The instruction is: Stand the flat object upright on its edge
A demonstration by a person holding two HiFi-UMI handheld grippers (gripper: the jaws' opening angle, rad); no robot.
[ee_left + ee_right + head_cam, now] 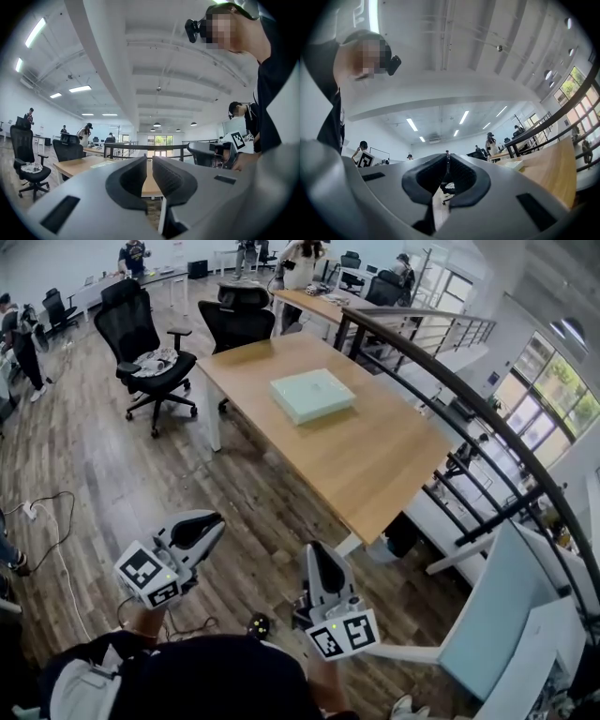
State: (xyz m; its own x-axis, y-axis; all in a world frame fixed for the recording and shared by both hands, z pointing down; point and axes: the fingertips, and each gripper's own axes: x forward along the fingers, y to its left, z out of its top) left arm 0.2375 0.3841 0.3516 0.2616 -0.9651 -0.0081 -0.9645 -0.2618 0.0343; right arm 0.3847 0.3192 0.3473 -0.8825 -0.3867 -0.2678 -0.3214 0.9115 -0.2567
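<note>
Left gripper (pixel 208 524): fingers shut, empty, over floor. Right gripper (pixel 317 557): same. Counter (pixel 375 465): well ahead. Flat object (pixel 313 394): pale slab lying flat mid-counter, toward far end, untouched. Step: approach. Next, likely: reach counter, open fingers, tip slab onto one edge.

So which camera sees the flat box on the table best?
The head view: it looks down on the whole box, top and sides. The left gripper view and the right gripper view each catch only a thin, far-off sliver of it, edge-on.

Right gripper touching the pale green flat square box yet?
Apart. Head view shows the right gripper over floor, short of the wooden table; the pale green flat square box lies alone.
</note>
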